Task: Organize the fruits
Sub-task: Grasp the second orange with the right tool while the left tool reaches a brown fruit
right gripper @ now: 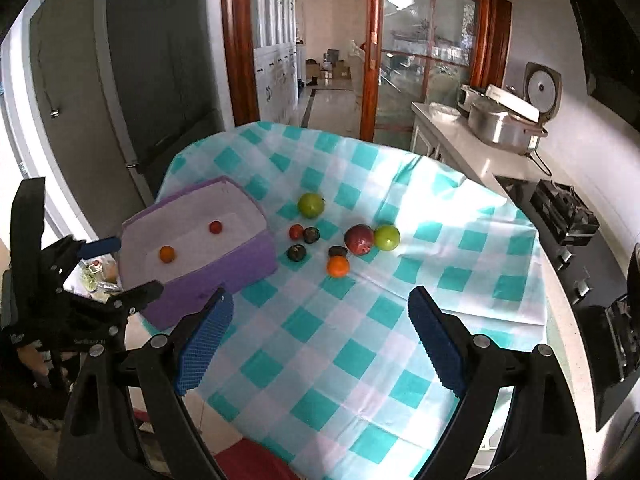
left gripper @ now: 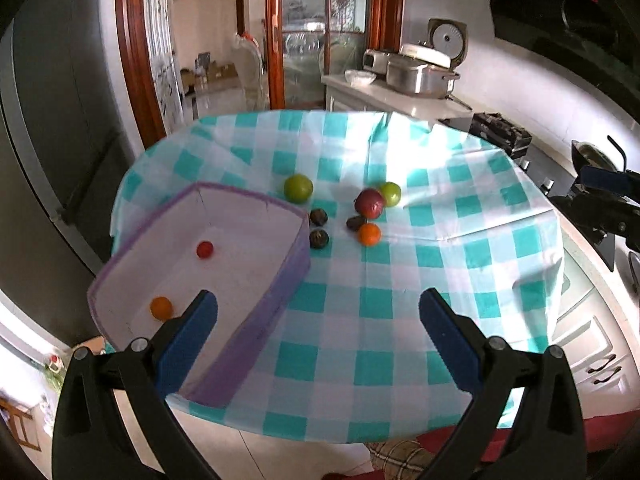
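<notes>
Kitchen setting: a counter [right gripper: 460, 264] draped in a teal-checked cloth is carrying the fruit and a purple bin [right gripper: 224, 264] at its left edge. Two fruits are already lying in the bin: a small red one [right gripper: 215, 227] and a small orange one [right gripper: 167, 254], well apart. Seven are remaining on the cloth, clustered just right of the bin: two green [right gripper: 311, 205] [right gripper: 387, 237], one large dark red [right gripper: 359, 239] touching the right-hand green, one orange [right gripper: 338, 266], one small red [right gripper: 296, 231] and three dark pieces [right gripper: 311, 235] [right gripper: 297, 253] [right gripper: 337, 251], making eight loose if all three dark items count as fruit. Tally: two green, two orange, two small red, one dark red, three dark.

Both grippers are hovering above the near cloth. The left gripper [left gripper: 318, 308] is holding its fingers wide apart, empty, with one finger [left gripper: 188, 336] overlapping the bin's near corner in view. The right gripper [right gripper: 320, 316] is likewise spread wide and gripping nothing.

Judgement: the next pick is probably best made on the orange fruit, nearest and least crowded. Fingers should be straddling it squarely and closing gently, since round fruit is likely to roll on wrinkled cloth and nudge its neighbours.
</notes>
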A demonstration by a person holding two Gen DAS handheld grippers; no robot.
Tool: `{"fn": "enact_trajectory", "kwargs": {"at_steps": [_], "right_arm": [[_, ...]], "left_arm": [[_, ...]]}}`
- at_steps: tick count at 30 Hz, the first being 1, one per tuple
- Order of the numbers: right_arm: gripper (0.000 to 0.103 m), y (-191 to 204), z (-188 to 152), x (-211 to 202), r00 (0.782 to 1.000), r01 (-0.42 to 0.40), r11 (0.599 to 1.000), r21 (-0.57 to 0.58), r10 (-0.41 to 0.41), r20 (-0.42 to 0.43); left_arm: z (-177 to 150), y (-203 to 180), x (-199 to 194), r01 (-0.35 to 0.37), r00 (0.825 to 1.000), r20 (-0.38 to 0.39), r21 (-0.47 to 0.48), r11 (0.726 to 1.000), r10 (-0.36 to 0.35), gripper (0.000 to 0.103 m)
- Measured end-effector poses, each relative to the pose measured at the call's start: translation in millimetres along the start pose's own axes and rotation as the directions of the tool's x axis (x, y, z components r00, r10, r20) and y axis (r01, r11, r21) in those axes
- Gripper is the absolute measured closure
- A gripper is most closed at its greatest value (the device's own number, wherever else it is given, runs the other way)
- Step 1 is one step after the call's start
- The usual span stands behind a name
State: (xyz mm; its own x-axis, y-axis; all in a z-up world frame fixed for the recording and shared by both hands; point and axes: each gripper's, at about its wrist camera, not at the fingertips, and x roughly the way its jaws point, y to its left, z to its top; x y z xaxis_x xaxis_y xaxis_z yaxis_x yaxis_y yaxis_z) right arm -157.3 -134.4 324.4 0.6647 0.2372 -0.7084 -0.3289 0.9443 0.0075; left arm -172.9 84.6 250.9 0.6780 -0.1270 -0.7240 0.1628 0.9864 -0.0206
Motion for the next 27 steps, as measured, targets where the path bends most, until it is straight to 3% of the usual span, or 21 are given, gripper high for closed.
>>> {"fn": "enact_trajectory", "kwargs": {"at_steps": [3, 10, 15, 21, 27], "right_arm": [[0.016, -18, -5, 29, 0.999, -0.008, 0.998, 0.058, 0.010, -0.031], [0.016, -65, -36, 135, 0.981, -0.003, 0.992, 0.127, 0.028, -0.194], [0.020, -90, -53, 223, 0.951, -0.043, 0.991, 0.123, 0.078, -0.298], [0.025, -84, -41, 313, 0.930, -0.154, 0.988, 0.016, 0.150, -0.335], [0.028, -59, -7, 375, 0.919, -0.255, 0.965, -0.066, 0.221, -0.326]], "left_arm": [[-1, -11, 25, 0.024, 0.999, -0.038, 0.008, 1.000, -0.024, 0.002], [-7, -50, 98, 0.069, 0.986, -0.160, 0.092, 0.993, -0.053, 0.002], [-14, -69, 171, 0.113, 0.954, -0.284, 0.050, 0.992, -0.094, 0.002], [-11, -86, 248, 0.040, 0.945, -0.328, 0.061, 0.997, -0.018, 0.007], [-6, -87, 290, -0.035, 0.942, -0.327, 0.115, 0.993, 0.071, 0.009]]}}
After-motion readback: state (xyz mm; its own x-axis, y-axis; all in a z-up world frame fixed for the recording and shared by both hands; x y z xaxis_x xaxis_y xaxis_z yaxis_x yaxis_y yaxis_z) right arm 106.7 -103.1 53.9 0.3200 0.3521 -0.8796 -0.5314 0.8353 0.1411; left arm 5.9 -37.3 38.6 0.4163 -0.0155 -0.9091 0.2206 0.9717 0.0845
